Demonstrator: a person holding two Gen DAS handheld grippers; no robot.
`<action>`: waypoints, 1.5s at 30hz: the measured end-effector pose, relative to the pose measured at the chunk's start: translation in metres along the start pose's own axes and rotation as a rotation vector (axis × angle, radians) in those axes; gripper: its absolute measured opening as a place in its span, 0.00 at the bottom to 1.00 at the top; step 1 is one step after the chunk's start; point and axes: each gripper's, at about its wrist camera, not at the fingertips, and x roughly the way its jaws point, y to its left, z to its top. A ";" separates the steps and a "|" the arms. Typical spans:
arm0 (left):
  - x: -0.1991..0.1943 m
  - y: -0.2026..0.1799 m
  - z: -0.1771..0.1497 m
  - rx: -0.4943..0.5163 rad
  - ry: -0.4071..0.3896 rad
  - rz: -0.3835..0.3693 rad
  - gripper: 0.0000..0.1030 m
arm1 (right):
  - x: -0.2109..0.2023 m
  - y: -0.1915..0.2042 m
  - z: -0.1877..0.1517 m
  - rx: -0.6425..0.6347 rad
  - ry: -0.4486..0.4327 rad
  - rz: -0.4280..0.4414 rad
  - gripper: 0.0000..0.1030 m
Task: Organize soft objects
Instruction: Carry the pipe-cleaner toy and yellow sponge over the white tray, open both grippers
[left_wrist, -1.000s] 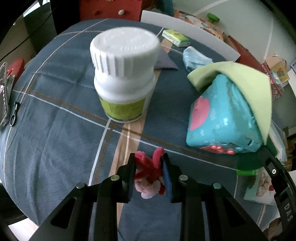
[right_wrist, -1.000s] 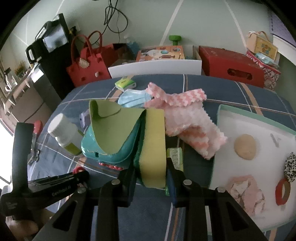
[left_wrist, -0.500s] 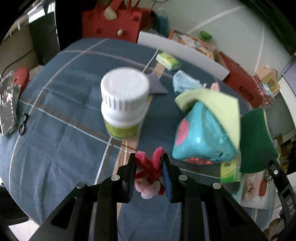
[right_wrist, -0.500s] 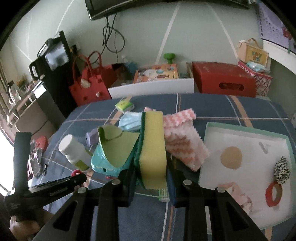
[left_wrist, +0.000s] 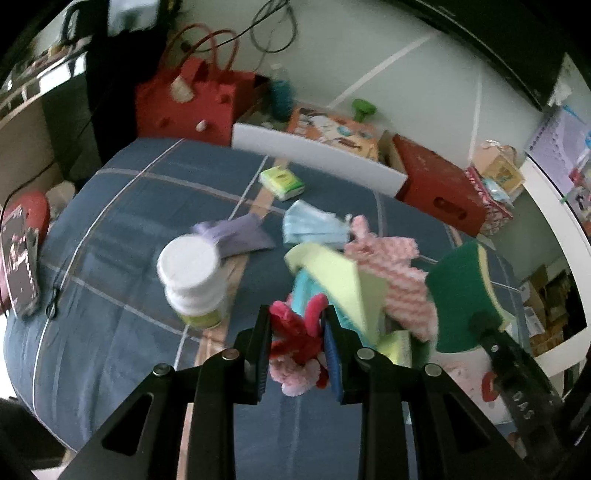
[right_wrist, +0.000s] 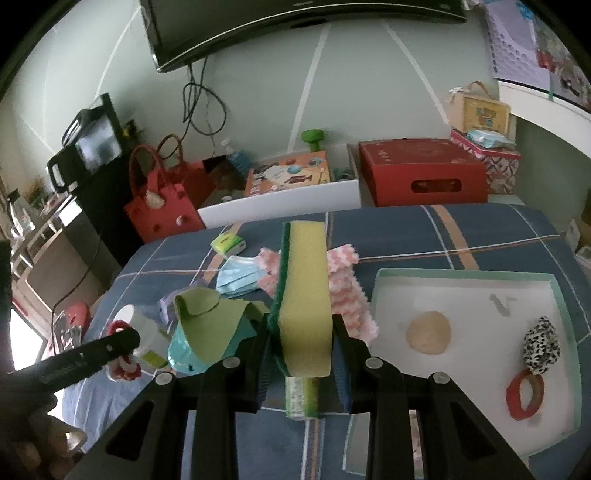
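Note:
My left gripper (left_wrist: 297, 332) is shut on a red and pink fluffy scrunchie (left_wrist: 295, 347) and holds it above the blue checked table. My right gripper (right_wrist: 301, 343) is shut on a yellow sponge with a green scouring side (right_wrist: 304, 291), held upright above the table; it also shows in the left wrist view (left_wrist: 465, 295). A white tray with a green rim (right_wrist: 461, 275) lies to the right, holding a beige pad (right_wrist: 428, 331), a leopard scrunchie (right_wrist: 541, 345) and a red ring (right_wrist: 524, 393). A pink zigzag cloth (right_wrist: 347, 291) lies behind the sponge.
A white bottle (left_wrist: 192, 280), a teal pouch under a green cloth (right_wrist: 207, 328), a blue face mask (right_wrist: 238, 275), a purple cloth (left_wrist: 236, 234) and a green tissue pack (left_wrist: 282, 181) lie on the table. A red bag (right_wrist: 159, 203) and red box (right_wrist: 424, 177) stand behind.
Both grippers have risen away from the table with their loads. The sponge has lifted off the teal pouch. The bottle and pouch now look smaller and farther below.

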 end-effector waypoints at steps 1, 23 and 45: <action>-0.002 -0.007 0.003 0.015 -0.007 -0.005 0.26 | -0.001 -0.004 0.002 0.005 -0.004 -0.011 0.30; 0.011 -0.153 0.024 0.276 -0.024 -0.160 0.27 | -0.019 -0.126 0.016 0.252 -0.066 -0.218 0.30; 0.113 -0.223 -0.014 0.445 0.113 -0.258 0.27 | -0.011 -0.209 -0.002 0.411 -0.017 -0.334 0.30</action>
